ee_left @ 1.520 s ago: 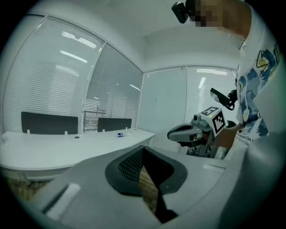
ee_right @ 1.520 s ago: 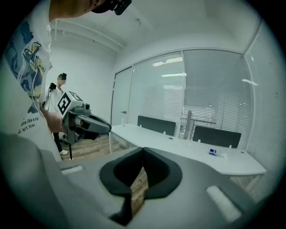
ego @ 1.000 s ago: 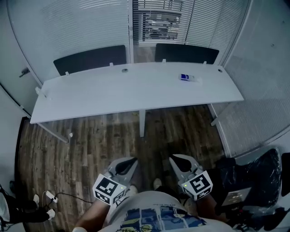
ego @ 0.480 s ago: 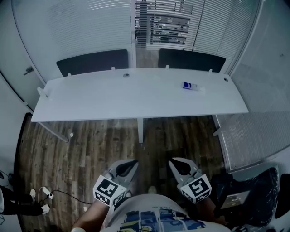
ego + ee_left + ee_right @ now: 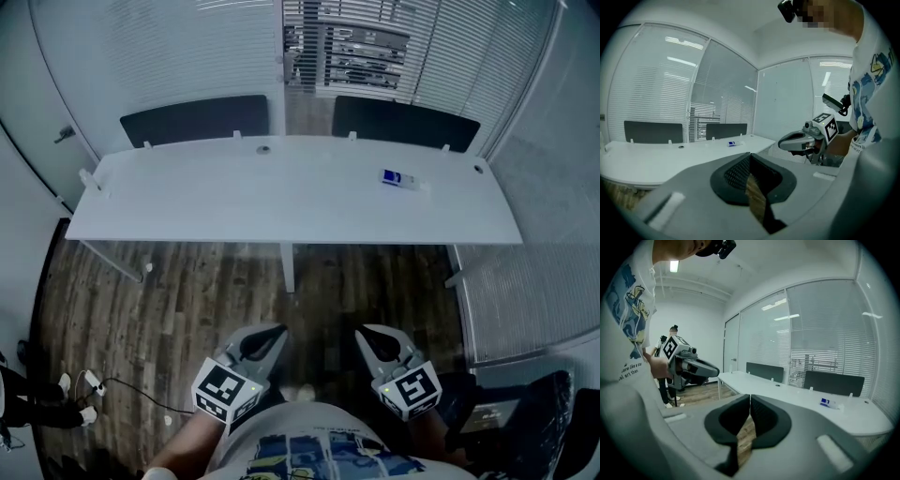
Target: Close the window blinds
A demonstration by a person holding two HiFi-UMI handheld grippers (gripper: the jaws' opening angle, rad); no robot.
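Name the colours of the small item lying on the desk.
Blue and white. The item shows best in the head view.

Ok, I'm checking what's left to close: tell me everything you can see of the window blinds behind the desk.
The window blinds are white horizontal slats hanging along the glass wall behind the long white desk. On the wide left and right panels they look pale and mostly shut. In the narrow middle section the slats stand open, and darker shapes show through the gaps. Nothing touches them.
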